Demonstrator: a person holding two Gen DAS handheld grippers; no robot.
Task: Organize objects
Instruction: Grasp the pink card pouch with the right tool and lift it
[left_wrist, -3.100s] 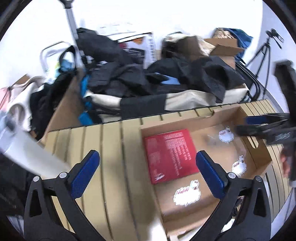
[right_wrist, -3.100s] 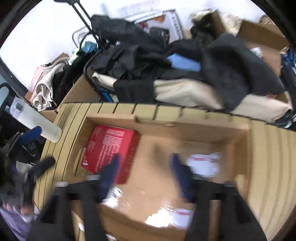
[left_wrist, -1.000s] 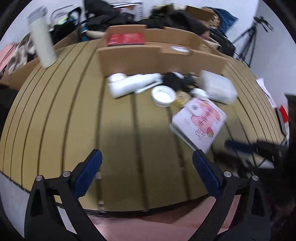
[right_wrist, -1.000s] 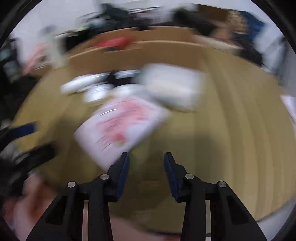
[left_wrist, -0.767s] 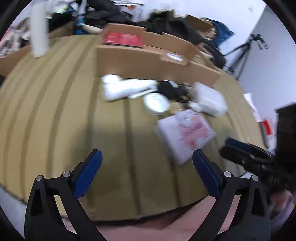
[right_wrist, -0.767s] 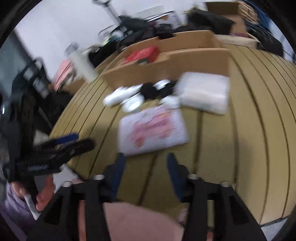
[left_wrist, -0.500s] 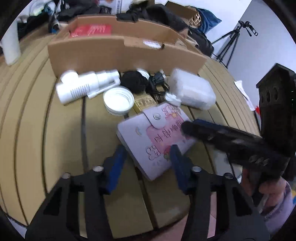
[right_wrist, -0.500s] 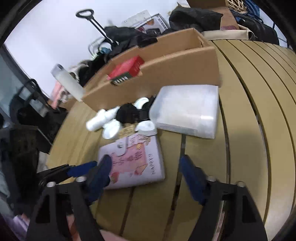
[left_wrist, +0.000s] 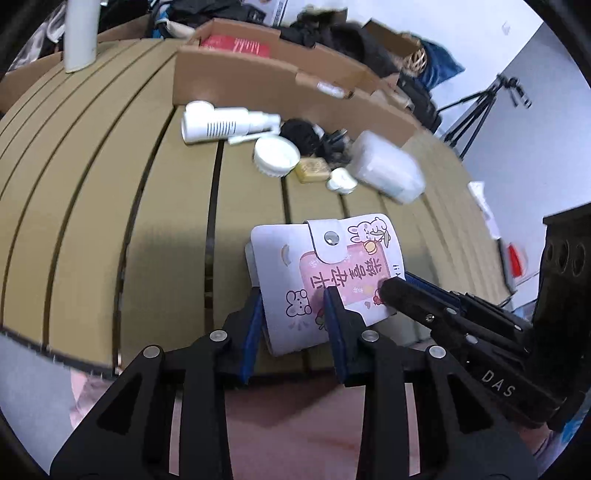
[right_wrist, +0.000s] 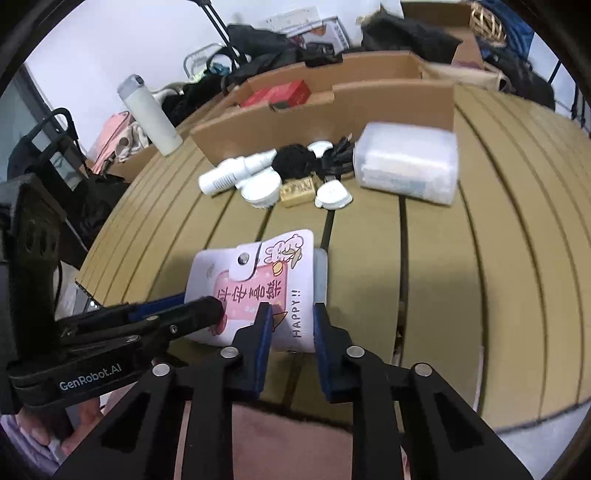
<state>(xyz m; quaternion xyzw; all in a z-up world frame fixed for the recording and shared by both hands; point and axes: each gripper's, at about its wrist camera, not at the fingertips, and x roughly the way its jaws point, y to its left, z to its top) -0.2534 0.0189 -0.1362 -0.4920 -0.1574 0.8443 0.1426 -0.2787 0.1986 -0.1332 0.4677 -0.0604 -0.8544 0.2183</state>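
Observation:
A white and pink cartoon wallet with a snap flap (left_wrist: 328, 266) lies at the near edge of the slatted table; it also shows in the right wrist view (right_wrist: 258, 288). My left gripper (left_wrist: 295, 299) is shut on its near left corner. My right gripper (right_wrist: 291, 314) is shut on its near right edge by the word HAPPY. Each gripper shows in the other's view, the right gripper (left_wrist: 391, 286) from the right, the left gripper (right_wrist: 210, 310) from the left.
Behind the wallet lie a white spray bottle (left_wrist: 225, 125), a white jar lid (left_wrist: 276, 154), a gold bar (left_wrist: 312, 170), a black tangle (left_wrist: 301, 134) and a clear plastic box (right_wrist: 406, 168). A cardboard tray (right_wrist: 332, 110) holds a red box (right_wrist: 282, 94). A white tumbler (right_wrist: 147, 114) stands far left.
Both grippers swung away from the cardboard tray, came down to the near table edge and closed on the wallet from either side.

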